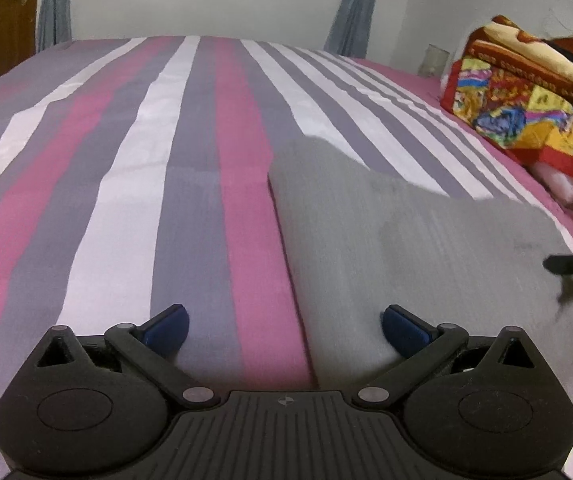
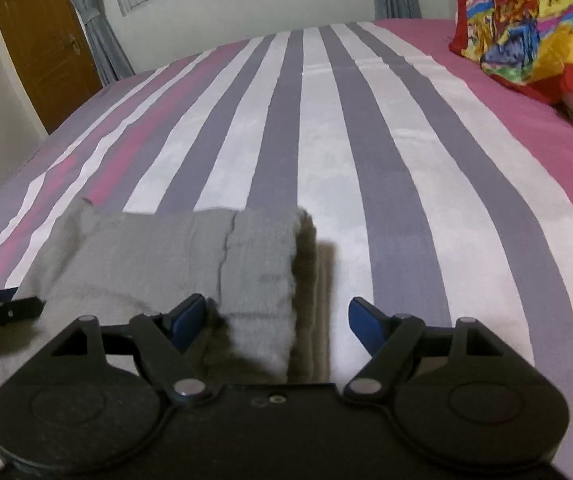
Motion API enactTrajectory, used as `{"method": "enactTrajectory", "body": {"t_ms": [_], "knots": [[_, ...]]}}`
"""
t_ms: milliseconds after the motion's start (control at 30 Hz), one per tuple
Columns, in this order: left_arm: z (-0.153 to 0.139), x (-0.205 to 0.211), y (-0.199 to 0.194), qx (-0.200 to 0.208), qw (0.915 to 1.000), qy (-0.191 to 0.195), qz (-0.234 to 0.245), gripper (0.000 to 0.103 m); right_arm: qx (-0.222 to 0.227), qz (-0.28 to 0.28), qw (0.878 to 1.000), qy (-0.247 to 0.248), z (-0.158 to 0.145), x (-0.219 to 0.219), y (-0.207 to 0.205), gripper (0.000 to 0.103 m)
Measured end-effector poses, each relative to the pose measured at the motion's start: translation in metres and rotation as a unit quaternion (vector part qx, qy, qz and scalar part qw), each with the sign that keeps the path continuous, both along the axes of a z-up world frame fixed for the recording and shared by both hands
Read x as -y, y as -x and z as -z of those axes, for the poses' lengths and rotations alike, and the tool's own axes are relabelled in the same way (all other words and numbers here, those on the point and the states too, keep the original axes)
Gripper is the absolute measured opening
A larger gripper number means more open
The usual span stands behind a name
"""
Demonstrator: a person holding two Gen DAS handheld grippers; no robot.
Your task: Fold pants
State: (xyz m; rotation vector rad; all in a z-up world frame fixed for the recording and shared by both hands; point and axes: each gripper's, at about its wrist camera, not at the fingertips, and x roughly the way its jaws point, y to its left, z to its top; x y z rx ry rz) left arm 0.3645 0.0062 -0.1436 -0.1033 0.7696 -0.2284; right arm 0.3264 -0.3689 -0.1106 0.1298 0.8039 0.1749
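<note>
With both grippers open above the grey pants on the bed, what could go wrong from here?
1. The pants lie folded in layers with a thick edge on their right side; a grip there by the right gripper may catch only the top layer, so the fold could open.
2. The left gripper straddles the pants' left edge and the bedsheet; closing there might pinch the sheet too.
3. Both grippers hover close together over the pants, so they might collide.

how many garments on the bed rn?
1. Grey pants, folded into a flat stack, lie on the striped bedsheet in front of both tools. The colourful blanket at the far right may cover something; I cannot tell.
</note>
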Motion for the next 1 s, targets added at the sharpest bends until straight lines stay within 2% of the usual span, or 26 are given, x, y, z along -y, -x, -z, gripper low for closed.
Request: {"method": "enactTrajectory", "body": {"t_ms": [67,200,233,300,433,500,533,567,633,667,700,733,767,833,900,967,1000], "knots": [[-0.003,0.000,0.012,0.003,0.9999,-0.009,0.003,0.103,-0.004,0.006,1.000,-0.012,-0.002,0.004,0.007,0.077],[-0.004,-0.004,0.027,0.009,0.9998,-0.016,0.005,0.103,0.034,-0.002,0.998,-0.054,-0.016,0.011,0.030,0.078],[-0.002,-0.006,0.028,0.008,0.9999,-0.010,0.003,0.103,0.022,-0.006,0.998,-0.061,-0.010,0.012,0.030,0.078],[-0.001,-0.007,0.028,0.005,1.0000,-0.003,-0.001,0.103,-0.027,-0.002,0.999,-0.037,0.013,0.010,0.022,0.080],[0.001,-0.008,0.026,0.006,1.0000,-0.001,0.002,0.103,-0.045,0.014,0.992,-0.120,0.029,0.028,0.019,0.083],[0.003,-0.012,0.023,-0.004,0.9998,0.019,0.007,0.103,-0.048,0.005,0.989,-0.140,0.034,0.035,0.016,0.088],[0.004,-0.016,0.021,-0.011,0.9990,0.041,0.015,0.103,-0.051,0.000,0.987,-0.154,0.037,0.039,0.013,0.090],[0.006,-0.023,0.018,-0.020,0.9961,0.079,0.033,0.103,-0.055,-0.002,0.984,-0.171,0.040,0.045,0.011,0.091],[0.011,-0.034,0.011,-0.039,0.9854,0.153,0.063,0.101,-0.063,0.001,0.976,-0.210,0.041,0.054,0.009,0.092],[0.014,-0.040,0.008,-0.048,0.9784,0.187,0.074,0.092,-0.066,-0.005,0.967,-0.248,0.040,0.062,0.009,0.091],[0.019,-0.046,0.002,-0.061,0.9706,0.219,0.080,0.084,-0.070,-0.030,0.950,-0.304,0.043,0.066,0.011,0.092],[0.024,-0.051,-0.003,-0.068,0.9655,0.238,0.081,0.081,-0.072,-0.037,0.943,-0.323,0.047,0.072,0.010,0.090],[0.030,-0.057,-0.008,-0.076,0.9590,0.260,0.083,0.076,-0.078,-0.039,0.943,-0.320,0.052,0.076,0.007,0.083],[0.043,-0.068,-0.020,-0.093,0.9380,0.319,0.100,0.075,-0.083,-0.043,0.931,-0.354,0.063,0.088,0.003,0.075],[0.052,-0.073,-0.029,-0.104,0.9238,0.350,0.117,0.075,-0.086,-0.058,0.914,-0.391,0.070,0.097,-0.001,0.074],[0.057,-0.070,-0.036,-0.106,0.9152,0.364,0.137,0.075,-0.091,-0.077,0.911,-0.394,0.075,0.101,-0.007,0.067],[0.060,-0.067,-0.039,-0.106,0.9101,0.372,0.147,0.072,-0.093,-0.086,0.908,-0.400,0.077,0.101,-0.011,0.067]]}}
